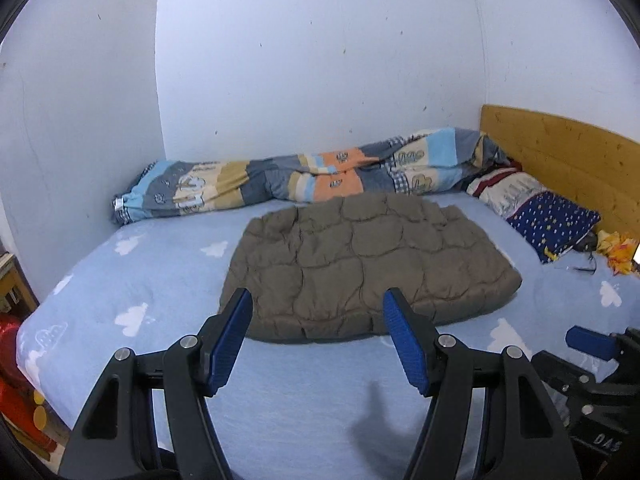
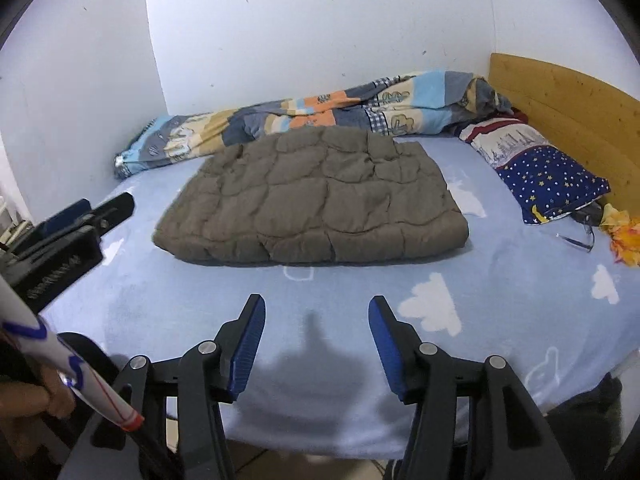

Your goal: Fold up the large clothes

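A grey-brown quilted garment lies folded into a thick rectangle in the middle of the bed; the right wrist view shows the garment too. My left gripper hangs open in front of its near edge, nothing between the blue pads. My right gripper is open too, pulled back over the bare sheet short of the garment, and empty. The right gripper shows at the left wrist view's right edge. At the left edge of the right wrist view I see the left gripper.
The bed carries a light blue sheet with white clouds. A rolled patchwork duvet lies along the back wall. A star-print pillow, glasses and a yellow-orange cloth sit by the wooden headboard. Red items stand left of the bed.
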